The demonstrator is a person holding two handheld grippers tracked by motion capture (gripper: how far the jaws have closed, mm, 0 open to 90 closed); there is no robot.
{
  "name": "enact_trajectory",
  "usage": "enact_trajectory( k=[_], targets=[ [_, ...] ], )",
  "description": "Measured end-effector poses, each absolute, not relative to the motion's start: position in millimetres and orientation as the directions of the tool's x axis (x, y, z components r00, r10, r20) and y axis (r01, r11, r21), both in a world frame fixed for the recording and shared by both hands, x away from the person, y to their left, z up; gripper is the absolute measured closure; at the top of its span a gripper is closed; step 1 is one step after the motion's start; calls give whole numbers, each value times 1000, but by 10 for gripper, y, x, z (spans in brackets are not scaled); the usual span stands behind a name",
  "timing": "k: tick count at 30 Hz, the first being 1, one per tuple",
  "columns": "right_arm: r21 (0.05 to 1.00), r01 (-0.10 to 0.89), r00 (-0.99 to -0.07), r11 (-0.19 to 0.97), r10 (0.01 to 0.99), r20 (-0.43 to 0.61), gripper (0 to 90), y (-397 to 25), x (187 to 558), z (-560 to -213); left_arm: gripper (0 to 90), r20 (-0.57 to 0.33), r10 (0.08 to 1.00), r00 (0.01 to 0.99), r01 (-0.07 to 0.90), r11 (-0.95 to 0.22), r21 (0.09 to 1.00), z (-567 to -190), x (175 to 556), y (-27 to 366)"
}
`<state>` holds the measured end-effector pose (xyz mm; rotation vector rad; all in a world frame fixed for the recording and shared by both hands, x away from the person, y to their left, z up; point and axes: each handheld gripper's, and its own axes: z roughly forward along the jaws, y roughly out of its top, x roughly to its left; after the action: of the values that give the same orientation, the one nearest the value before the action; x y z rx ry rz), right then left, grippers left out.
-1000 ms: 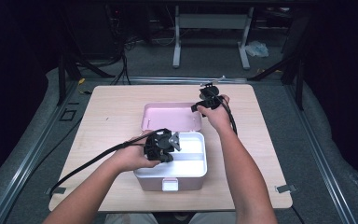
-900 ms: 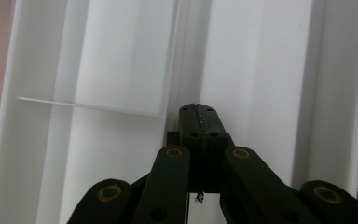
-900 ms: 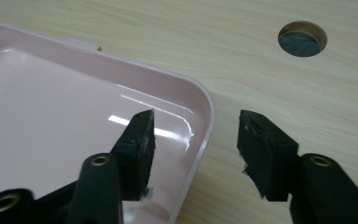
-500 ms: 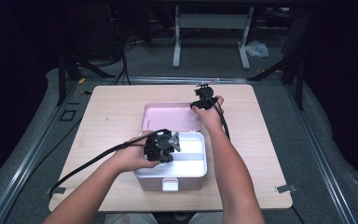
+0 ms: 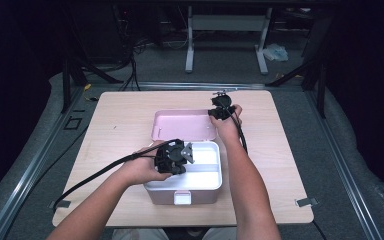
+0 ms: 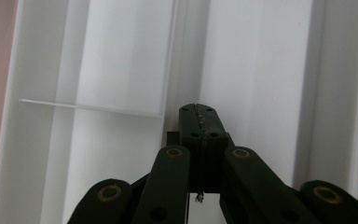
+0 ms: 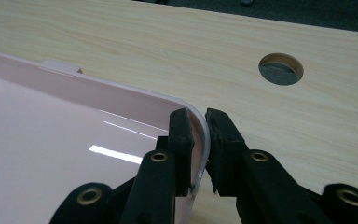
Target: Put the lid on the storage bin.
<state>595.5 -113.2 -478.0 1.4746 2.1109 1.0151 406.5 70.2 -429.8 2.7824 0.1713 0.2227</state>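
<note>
- Two grippers work one box in the high view: the pink storage box (image 5: pixel 185 175) sits open near your edge of the wooden table (image 5: pixel 280 165), its pink lid (image 5: pixel 182 125) laid back flat behind the white inside.
- In that same view your left gripper (image 5: pixel 172 157) hangs over the left part of the white compartment, with its cable running off down-left across the table; your right gripper (image 5: pixel 221 107) is at the lid's far right corner, your forearm stretched past the right side of the box.
- In the left gripper view the left gripper (image 6: pixel 199 112) has its jaws pressed together with nothing between them, pointing down into the white tray (image 6: pixel 270 70); a thin white divider (image 6: pixel 91 106) crosses the compartment just left of the tips.
- In the right gripper view the right gripper (image 7: pixel 199 122) straddles the lid's rounded rim (image 7: pixel 204 128), one jaw inside the lid and one outside, closed in on the thin pink edge.
- Beyond it lies bare table, with a round cable hole (image 7: pixel 280 68) up to the right.
</note>
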Motion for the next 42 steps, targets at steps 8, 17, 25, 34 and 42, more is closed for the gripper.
enact_trajectory(
  k=[8, 17, 25, 34, 42],
  targets=[
    [751, 623, -390, 217, 919, 58, 823, -1113, 5920, -4704, 900, 135, 144, 980, 90, -934, 347, -4299, 4055, 700],
    [797, 565, -407, 214, 913, 43, 843, -1165, 5832, -4419, 900, 143, 145, 979, 89, -935, 343, -4298, 4041, 697],
    [855, 456, -432, 246, 902, -30, 859, -1202, 5542, -3996, 900, 154, 147, 977, 87, -936, 341, -4300, 4020, 694],
    [889, 342, -466, 306, 876, -122, 868, -1243, 5074, -3639, 900, 149, 153, 977, 94, -935, 341, -4298, 4033, 699],
    [892, 249, -483, 378, 846, -224, 866, -1263, 4661, -3498, 900, 152, 157, 976, 96, -934, 345, -4298, 4034, 703]
  ],
)
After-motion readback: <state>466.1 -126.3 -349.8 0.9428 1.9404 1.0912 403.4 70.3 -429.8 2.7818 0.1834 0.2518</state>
